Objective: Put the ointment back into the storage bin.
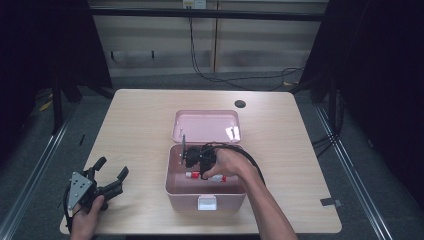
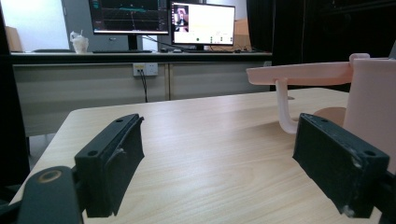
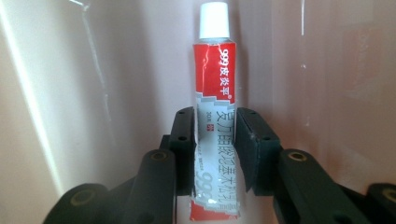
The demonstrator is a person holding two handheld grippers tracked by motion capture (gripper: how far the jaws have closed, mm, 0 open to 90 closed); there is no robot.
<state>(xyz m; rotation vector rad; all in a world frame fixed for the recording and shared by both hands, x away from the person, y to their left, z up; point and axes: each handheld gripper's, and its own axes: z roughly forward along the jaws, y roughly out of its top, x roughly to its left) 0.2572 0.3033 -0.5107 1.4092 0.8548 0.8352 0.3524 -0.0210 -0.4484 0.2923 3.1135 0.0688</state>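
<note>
Right gripper view is giving me the clearest look: my right gripper (image 3: 215,140) is clamping a red-and-white ointment tube (image 3: 215,84) at its middle, both black pads pressing against its sides, the white cap pointing away from me. Glossy pink walls are closing in on either side (I'm inside the box). From the high view, I'm seeing the right hand (image 1: 222,162) reaching down into the open pink box (image 1: 205,192), which is sitting near the table's (image 1: 135,115) middle with its lid (image 1: 206,126) lying back behind it; the tube is lying in the box. My left gripper (image 1: 107,172) is resting at the table's near left corner, well apart from the box, its jaws standing wide apart around nothing.
</note>
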